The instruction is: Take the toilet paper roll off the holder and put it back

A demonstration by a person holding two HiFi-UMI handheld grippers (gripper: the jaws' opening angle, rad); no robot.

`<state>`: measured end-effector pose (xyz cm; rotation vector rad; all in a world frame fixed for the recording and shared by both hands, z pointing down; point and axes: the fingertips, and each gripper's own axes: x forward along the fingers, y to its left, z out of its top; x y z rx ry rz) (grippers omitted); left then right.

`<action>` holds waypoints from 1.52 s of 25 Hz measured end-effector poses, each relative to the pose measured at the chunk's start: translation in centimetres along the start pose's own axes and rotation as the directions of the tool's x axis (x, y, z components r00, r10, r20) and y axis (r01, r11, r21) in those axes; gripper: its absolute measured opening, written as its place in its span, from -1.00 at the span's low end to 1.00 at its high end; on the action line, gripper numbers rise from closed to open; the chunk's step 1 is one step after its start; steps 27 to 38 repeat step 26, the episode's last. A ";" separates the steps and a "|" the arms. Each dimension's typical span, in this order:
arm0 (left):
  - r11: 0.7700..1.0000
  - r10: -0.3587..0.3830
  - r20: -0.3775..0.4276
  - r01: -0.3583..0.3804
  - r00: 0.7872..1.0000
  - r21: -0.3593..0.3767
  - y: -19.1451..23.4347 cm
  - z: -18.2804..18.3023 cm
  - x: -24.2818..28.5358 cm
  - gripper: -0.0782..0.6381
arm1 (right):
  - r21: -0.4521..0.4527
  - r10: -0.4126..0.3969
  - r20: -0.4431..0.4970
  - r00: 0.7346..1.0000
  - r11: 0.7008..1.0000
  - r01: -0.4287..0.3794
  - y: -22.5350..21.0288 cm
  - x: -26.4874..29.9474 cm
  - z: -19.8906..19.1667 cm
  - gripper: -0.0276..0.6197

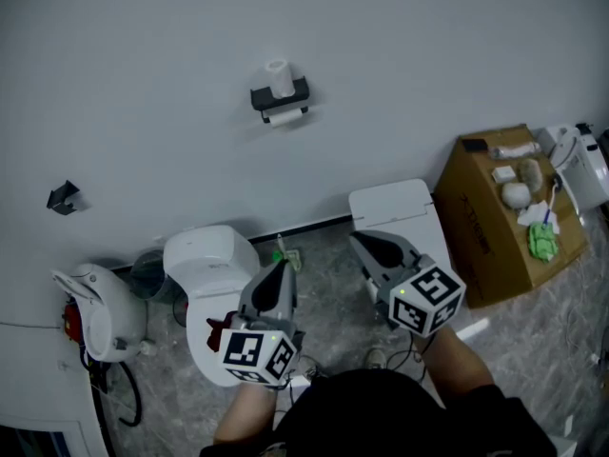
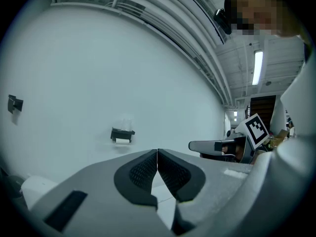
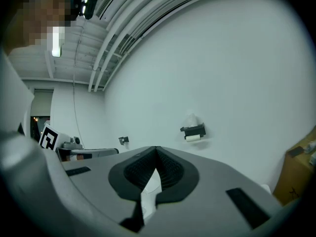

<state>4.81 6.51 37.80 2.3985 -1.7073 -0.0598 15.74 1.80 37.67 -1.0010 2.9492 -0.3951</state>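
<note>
A black toilet paper holder (image 1: 279,97) hangs on the white wall. One white roll (image 1: 278,75) stands on top of it and another roll (image 1: 284,117) sits on its bar underneath. Both grippers point level at the wall, well short of the holder. My left gripper (image 1: 283,268) is shut with nothing between its pads, and my right gripper (image 1: 358,240) is shut and empty too. In the left gripper view the holder (image 2: 122,134) is small and far beyond the closed jaws (image 2: 157,154). The right gripper view shows the holder (image 3: 193,130) above and right of its gripper (image 3: 156,150).
A white toilet (image 1: 211,260) stands below the left gripper, a white cistern box (image 1: 392,208) beside it. An open cardboard box (image 1: 500,222) with small items is at the right. A black hook (image 1: 63,198) is on the wall at left, a white appliance (image 1: 95,312) below it.
</note>
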 end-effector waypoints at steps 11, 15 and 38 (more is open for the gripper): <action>1.000 -0.010 0.012 0.010 1.000 0.019 -0.2 0.6 -1.1 -0.77 | -0.005 0.011 0.013 1.000 1.000 -0.011 1.2 -0.5 -0.1 -0.92; 1.000 -0.007 0.004 0.007 1.000 0.006 0.3 0.4 -1.3 -0.77 | -0.006 0.009 0.008 1.000 1.000 -0.009 1.5 -0.2 -0.3 -0.92; 1.000 -0.006 0.004 0.006 1.000 -0.014 2.1 -0.3 -1.6 -0.77 | -0.005 0.004 -0.006 1.000 1.000 -0.004 2.1 1.2 -1.1 -0.92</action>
